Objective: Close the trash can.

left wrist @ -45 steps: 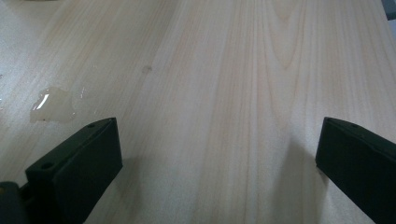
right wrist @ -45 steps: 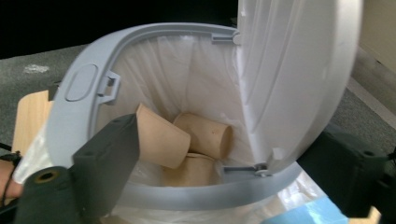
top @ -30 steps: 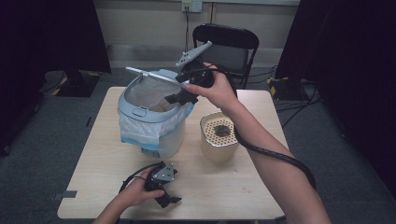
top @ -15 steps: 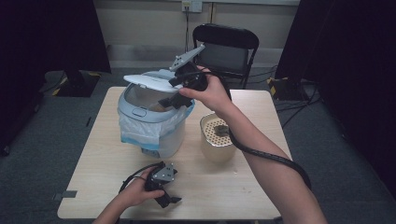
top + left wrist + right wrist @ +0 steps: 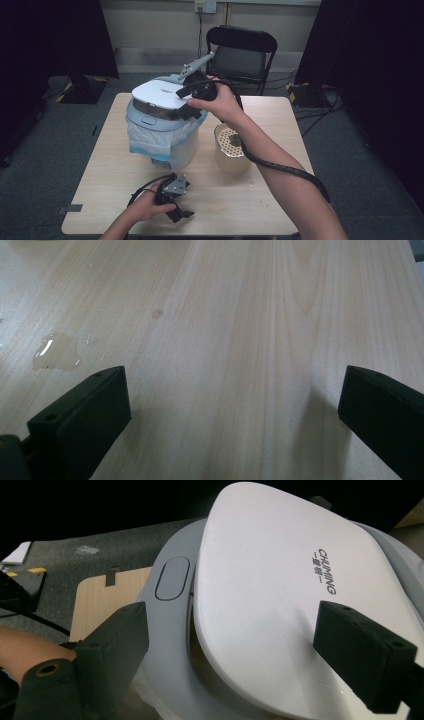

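A pale grey, round bin-like appliance (image 5: 165, 142) lined with a plastic bag stands at the table's left middle. Its white lid (image 5: 161, 93) marked CHUMING (image 5: 280, 595) lies tilted over the body, with a narrow gap showing at the near edge. My right gripper (image 5: 186, 102) is open, its jaws spread wide just above the lid's right side (image 5: 235, 625). A grey oval button (image 5: 172, 577) sits on the rim. My left gripper (image 5: 177, 212) rests at the table's front, open over bare wood (image 5: 232, 390).
A beige pot (image 5: 231, 150) with a perforated insert stands right of the appliance, under my right forearm. A small puddle (image 5: 55, 350) lies on the wooden table (image 5: 280, 125). A black folding chair (image 5: 240, 50) stands behind the table.
The lid has swung down from raised to nearly flat on the body, with my right gripper following it down. The left gripper has stayed put.
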{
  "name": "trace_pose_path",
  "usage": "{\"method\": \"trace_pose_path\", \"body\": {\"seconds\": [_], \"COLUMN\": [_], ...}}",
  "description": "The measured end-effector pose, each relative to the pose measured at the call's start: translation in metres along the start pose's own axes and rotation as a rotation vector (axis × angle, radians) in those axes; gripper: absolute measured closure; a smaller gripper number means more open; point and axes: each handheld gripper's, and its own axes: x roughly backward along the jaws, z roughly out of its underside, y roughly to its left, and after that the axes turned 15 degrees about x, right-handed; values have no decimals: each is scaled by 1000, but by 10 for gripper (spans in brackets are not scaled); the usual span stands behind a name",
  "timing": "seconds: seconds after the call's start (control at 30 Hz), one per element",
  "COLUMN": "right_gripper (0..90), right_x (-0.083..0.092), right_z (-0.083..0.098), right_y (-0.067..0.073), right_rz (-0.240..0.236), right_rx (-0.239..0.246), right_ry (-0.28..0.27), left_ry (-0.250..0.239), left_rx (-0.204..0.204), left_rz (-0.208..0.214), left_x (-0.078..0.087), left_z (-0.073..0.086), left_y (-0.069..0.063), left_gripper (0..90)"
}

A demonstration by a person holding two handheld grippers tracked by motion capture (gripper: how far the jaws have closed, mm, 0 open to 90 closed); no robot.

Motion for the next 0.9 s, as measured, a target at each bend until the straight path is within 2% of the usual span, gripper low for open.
{"method": "trace_pose_path", "body": {"seconds": [0.3,0.37,0.53,0.63,0.67,0.83,0.9], "right_gripper": [160,214,273,354,354,487,512], "right_x": [-5,-7,-11,-14,-14,-16,-17], "right_z": [-2,-2,-2,-1,-1,-1,0], "right_y": [1,1,2,2,2,1,0], "right_rz": [-3,-8,-30,-43,-43,-34,-25], "right_rx": [-1,7,7,2,2,-11,-17], "right_ry": [15,21,18,3,3,-2,-3], "left_ry": [5,4,4,4,5,4,4], "left_rx": [-1,-1,-1,-1,-1,-1,-1], "left_rz": [-2,-1,-1,-1,-1,-2,-1], "left_x": [0,0,0,0,0,0,0], "left_z": [0,0,0,0,0,0,0], "left_y": [0,0,0,0,0,0,0], "left_gripper": [0,0,0,0,0,0,0]}}
